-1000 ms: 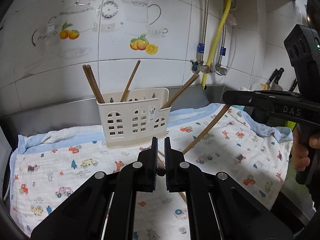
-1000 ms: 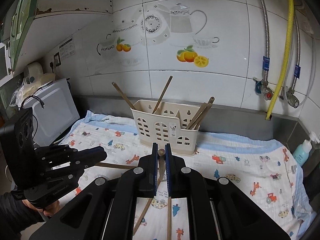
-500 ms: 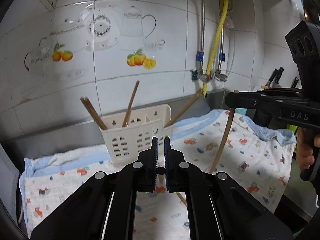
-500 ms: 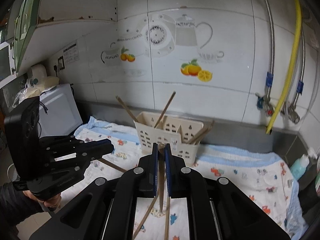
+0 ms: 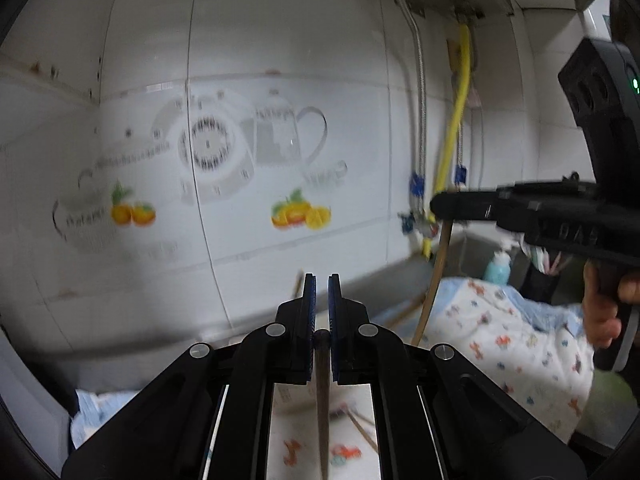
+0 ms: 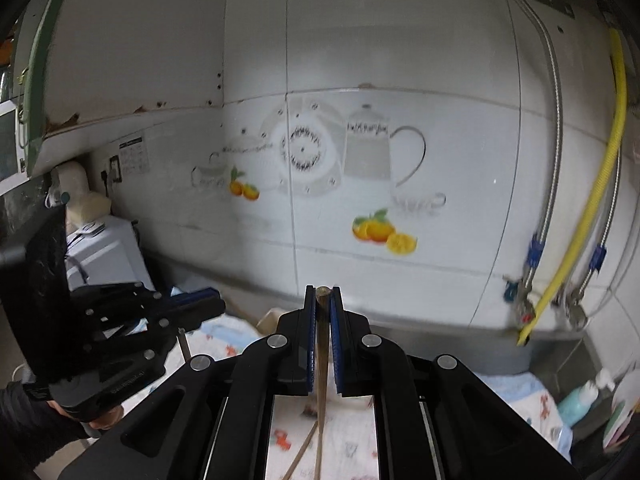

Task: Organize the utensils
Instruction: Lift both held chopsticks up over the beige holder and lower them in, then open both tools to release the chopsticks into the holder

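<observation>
i note both grips closed: left hand-held gripper [image 5: 322, 292] clamps a dark chopstick [image 5: 322, 392] near its top, right hand-held gripper [image 6: 322, 300] clamps a paler chopstick [image 6: 320, 360]. both sticks hang toward 6 o'clock over the cloth [image 5: 500, 344], presumably for dropping upright into the holder.

light: dim, cool, even on my feeds; no hard shadows
blur: wall tiles [image 5: 248, 184] ahead of tool smeared in L view, softer in R
sharp: tool bodies nearest lens
edges: fisheye bends tile lines, dark corners
glare: faint sheen on tiles above tool
</observation>
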A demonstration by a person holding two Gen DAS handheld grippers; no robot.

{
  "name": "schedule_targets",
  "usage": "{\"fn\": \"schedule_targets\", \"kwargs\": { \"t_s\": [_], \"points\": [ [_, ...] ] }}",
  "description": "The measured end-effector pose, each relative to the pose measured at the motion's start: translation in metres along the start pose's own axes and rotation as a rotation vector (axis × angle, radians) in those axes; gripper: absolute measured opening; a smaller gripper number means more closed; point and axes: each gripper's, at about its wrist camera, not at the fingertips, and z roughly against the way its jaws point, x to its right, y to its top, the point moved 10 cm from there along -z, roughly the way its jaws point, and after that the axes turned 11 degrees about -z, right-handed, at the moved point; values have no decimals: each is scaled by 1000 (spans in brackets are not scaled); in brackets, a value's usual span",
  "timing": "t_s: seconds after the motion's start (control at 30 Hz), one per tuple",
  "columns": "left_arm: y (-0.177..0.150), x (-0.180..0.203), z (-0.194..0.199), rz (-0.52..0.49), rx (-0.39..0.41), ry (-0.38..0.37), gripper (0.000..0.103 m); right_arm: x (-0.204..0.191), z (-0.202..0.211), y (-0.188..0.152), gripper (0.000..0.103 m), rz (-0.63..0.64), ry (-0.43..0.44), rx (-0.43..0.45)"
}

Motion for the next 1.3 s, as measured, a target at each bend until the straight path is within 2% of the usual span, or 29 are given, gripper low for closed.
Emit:
{"fn": "schedule_targets", "kwargs": {
  "t_s": [0.3, 0.6, 0.8, 1.07, 1.3],
  "points": [
    [68, -35, -21, -15, 103, 69, 5, 12, -33, 35, 7, -24, -14, 37],
    [92, -61, -53, -3, 121, 123, 5, 29, -68, 48, 7, -42, -31, 33],
    [88, -77, -72, 25, 119, 149, 5, 38, -74, 53, 7, -58, -31, 60],
    [50, -83, -101, 72, 31, 141, 5, 45, -100, 24, 7, -66, -39, -4],
    [37, -79, -103, 80, -3, 138, 7, 52, -111, 7, 7, -76, -54, -53]
  ]
}}
